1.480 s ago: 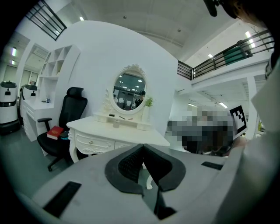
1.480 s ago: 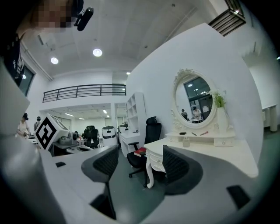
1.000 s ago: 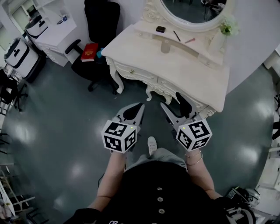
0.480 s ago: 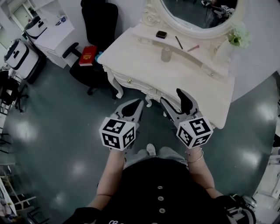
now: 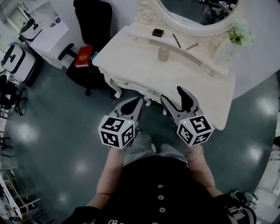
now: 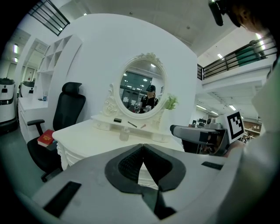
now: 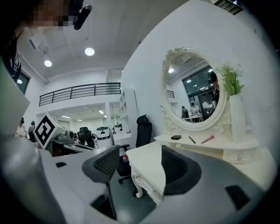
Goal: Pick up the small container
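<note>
The small container (image 5: 163, 54), a pale little jar, stands on the white dressing table (image 5: 131, 61) below the shelf; the left gripper view shows this small container (image 6: 124, 134) too. My left gripper (image 5: 139, 102) is shut and empty, short of the table's front edge, its tips (image 6: 142, 146) touching. My right gripper (image 5: 175, 99) is open and empty over the table's front edge, its open jaws (image 7: 140, 164) framing the table corner. Both grippers are well short of the container. In the right gripper view I cannot make it out.
On the shelf under the oval mirror (image 5: 197, 11) lie a black box (image 5: 158, 32), a dark pen (image 5: 176, 40) and a pink stick (image 5: 191, 46). A vase of flowers (image 5: 238, 37) stands at the right. A black office chair (image 5: 94, 26) with a red book (image 5: 83, 56) stands left.
The person has stepped closer to the dressing table. Both grippers moved forward; the right one now reaches over the table's front edge. Left stays shut, right stays open.
</note>
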`<state>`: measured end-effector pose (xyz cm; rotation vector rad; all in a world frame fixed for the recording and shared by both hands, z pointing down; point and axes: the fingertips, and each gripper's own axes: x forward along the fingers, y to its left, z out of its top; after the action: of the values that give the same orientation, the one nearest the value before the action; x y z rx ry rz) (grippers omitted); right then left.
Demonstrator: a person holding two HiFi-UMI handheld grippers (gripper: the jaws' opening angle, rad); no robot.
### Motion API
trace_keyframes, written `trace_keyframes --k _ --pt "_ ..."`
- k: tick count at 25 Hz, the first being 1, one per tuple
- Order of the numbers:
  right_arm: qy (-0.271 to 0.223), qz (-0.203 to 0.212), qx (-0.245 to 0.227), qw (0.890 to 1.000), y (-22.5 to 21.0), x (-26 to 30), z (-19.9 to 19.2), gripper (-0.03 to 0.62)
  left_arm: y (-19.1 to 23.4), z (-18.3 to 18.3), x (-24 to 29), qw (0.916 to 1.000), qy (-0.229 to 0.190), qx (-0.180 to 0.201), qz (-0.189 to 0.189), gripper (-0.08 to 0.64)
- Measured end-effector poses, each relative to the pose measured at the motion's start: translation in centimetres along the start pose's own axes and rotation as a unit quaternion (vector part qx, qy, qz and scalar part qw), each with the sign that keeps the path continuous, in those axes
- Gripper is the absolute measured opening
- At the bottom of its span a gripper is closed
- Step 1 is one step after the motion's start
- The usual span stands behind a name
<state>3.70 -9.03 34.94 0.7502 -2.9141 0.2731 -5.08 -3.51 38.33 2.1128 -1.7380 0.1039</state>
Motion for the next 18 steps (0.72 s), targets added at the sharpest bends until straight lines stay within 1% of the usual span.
trace_keyframes --k 5,9,13,18 --pt "0.008 -0.006 0.008 1.0 -0.8 1.3 -0.4 0.285 1.0 0.8 1.9 0.9999 0.005 0.004 -0.014 0.012" --pt "0.012 -0.021 0.009 1.0 -2.3 2.7 -0.4 0.285 2.0 1.7 4.1 0.9994 0.008 0.008 -0.034 0.012" --pt "0.02 -0.034 0.012 0.999 -3.9 4.7 -0.3 0.285 3.4 2.8 7.0 0.9981 0.015 0.012 -0.058 0.012" --pt "0.027 -0.068 0.025 0.997 -6.5 7.4 0.1 0.285 4.6 4.5 10.8 0.9946 0.029 0.019 -0.098 0.012"
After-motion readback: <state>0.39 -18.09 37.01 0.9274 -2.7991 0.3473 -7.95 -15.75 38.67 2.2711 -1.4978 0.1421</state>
